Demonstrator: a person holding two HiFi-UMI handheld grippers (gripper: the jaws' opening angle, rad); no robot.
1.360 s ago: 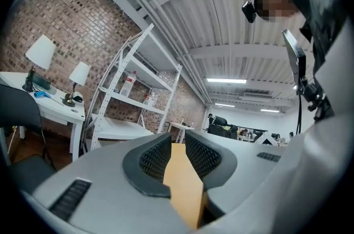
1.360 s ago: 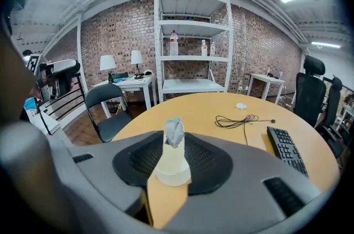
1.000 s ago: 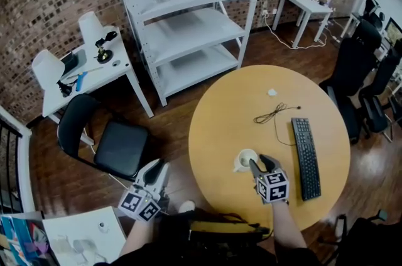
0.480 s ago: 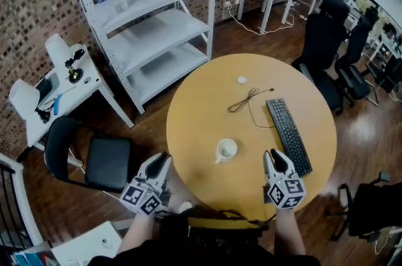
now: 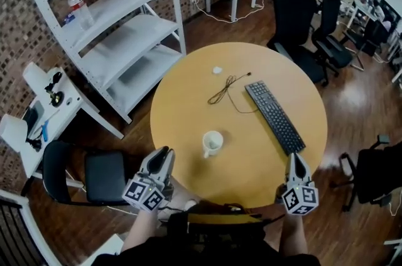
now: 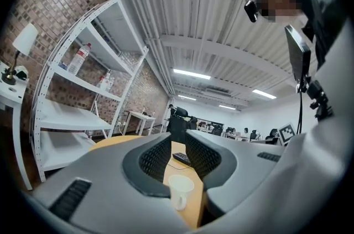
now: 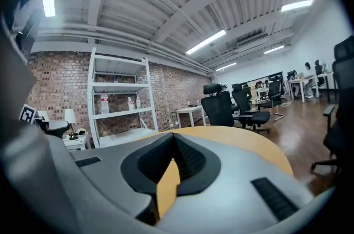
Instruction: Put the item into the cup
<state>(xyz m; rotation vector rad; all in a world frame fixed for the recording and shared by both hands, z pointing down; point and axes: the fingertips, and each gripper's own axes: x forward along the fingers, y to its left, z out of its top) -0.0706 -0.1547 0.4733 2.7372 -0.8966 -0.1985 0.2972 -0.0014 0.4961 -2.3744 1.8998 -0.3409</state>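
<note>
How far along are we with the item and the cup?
Likely near done. In hand: nothing; the right gripper is shut and empty, the left gripper open and empty, both by the near edge of the round wooden table. The white handled cup stands upright mid-table. Left: confirm the item is inside; its contents aren't visible from here.

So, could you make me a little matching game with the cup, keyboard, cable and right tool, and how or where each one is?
Things:
1. cup
2. keyboard
3. cable
4. right tool

Descriptions:
A. long and flat, right of the cup
B. shut and empty
C. white, standing upright
D. thin dark tangle, beyond the cup

Pairs: 1-C, 2-A, 3-D, 4-B
</note>
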